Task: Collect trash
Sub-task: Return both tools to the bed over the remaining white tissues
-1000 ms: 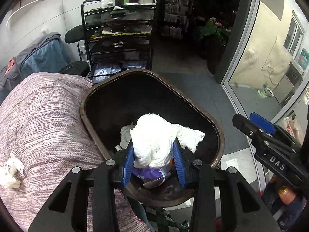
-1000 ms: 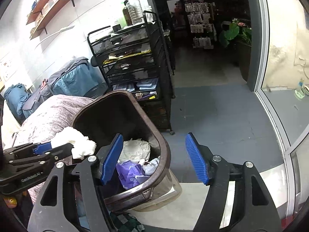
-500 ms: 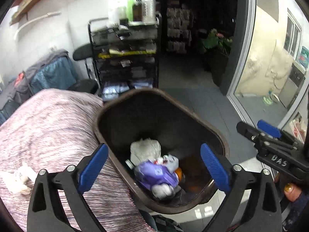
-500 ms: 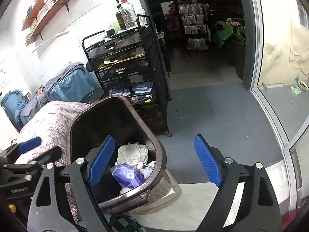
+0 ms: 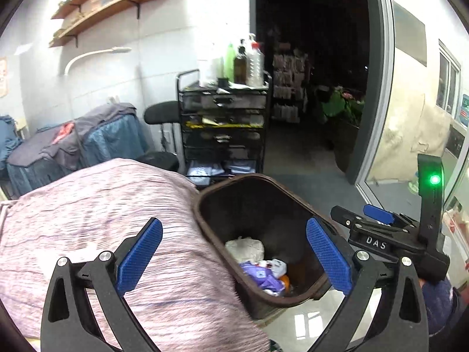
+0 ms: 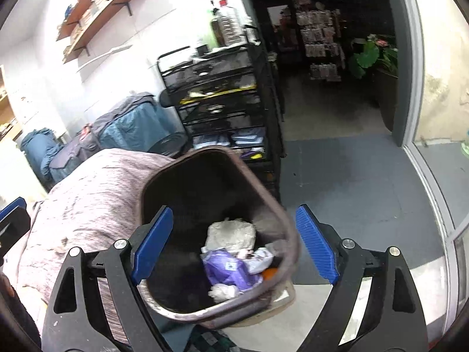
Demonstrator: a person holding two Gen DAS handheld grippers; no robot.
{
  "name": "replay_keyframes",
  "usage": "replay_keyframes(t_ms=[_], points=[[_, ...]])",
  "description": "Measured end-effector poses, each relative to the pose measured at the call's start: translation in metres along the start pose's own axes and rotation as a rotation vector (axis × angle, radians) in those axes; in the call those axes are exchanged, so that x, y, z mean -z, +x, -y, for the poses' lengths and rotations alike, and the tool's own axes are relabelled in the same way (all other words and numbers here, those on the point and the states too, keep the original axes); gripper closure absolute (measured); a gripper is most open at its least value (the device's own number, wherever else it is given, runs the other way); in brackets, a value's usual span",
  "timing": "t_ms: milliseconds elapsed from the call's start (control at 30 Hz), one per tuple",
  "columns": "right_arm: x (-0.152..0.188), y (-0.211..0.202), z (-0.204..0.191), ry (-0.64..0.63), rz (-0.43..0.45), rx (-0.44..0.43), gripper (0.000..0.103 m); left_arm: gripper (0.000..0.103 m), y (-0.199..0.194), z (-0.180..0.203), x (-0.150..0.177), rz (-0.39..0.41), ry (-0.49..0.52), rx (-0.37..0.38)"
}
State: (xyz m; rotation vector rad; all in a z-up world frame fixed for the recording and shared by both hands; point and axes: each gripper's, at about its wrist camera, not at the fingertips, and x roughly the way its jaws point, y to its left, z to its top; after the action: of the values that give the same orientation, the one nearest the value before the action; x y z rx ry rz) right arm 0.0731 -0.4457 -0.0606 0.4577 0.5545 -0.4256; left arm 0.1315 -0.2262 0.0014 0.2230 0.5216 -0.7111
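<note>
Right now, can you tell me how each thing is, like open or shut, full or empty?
left gripper: open, holding nothing.
right gripper: open, holding nothing.
trash bin: no lid, partly filled.
purple wrapper: crumpled in bin.
white wad: crumpled in bin.

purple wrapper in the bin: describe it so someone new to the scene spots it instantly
Find the dark brown bin standing on the floor against the pink-covered bed, in front of the black wire cart. Look down among the trash at its bottom. The purple wrapper is the only violet piece, crumpled just below a pale grey paper wad and beside a small orange scrap.
</note>
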Motion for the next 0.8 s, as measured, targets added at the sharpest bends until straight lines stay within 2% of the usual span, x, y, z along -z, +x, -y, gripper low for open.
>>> replay_keyframes(t_ms=[267, 367, 800], points=[[0.002, -0.001, -0.050, -0.076, -0.011, -0.104, 0.016, 0.006, -0.029, -0.041, 0.014, 0.029, -0.073, -0.085], [0.004, -0.001, -0.076, -0.125, -0.026, -0.155, 0.015, 0.006, -0.035, -0.057, 0.021, 0.028, -0.087, -0.141], [0.026, 0.009, -0.192, -0.369, -0.129, -0.330, 0.013, 0.006, -0.060, -0.145, 0.072, -0.065, -0.211, -0.283]])
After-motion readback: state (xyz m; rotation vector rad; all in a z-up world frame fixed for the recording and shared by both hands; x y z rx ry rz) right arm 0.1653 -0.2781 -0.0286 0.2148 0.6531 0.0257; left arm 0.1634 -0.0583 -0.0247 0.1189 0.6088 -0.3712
